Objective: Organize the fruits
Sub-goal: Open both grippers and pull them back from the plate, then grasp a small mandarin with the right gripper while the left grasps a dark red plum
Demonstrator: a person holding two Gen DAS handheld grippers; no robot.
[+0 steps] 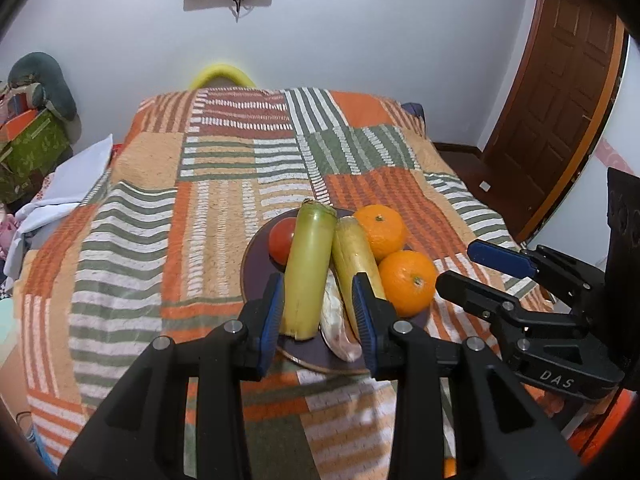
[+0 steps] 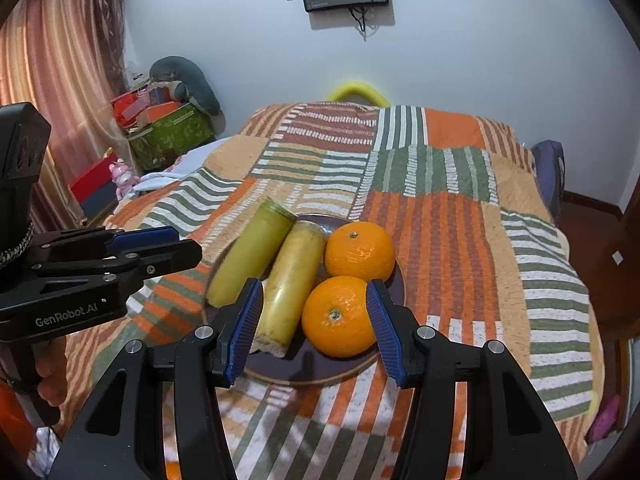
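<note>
Pre-grasp. Left gripper fingers spread wide, empty, greener corn cob between them. Right gripper likewise, near orange between. Next: advance, close.

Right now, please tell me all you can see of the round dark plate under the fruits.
The round dark purplish plate looks ceramic, with a thin lighter rim. It lies flat on the striped patchwork blanket. On it rest two long yellow-green pieces, two oranges, a red tomato and a pale wrapped piece. Neither gripper touches it.
</note>
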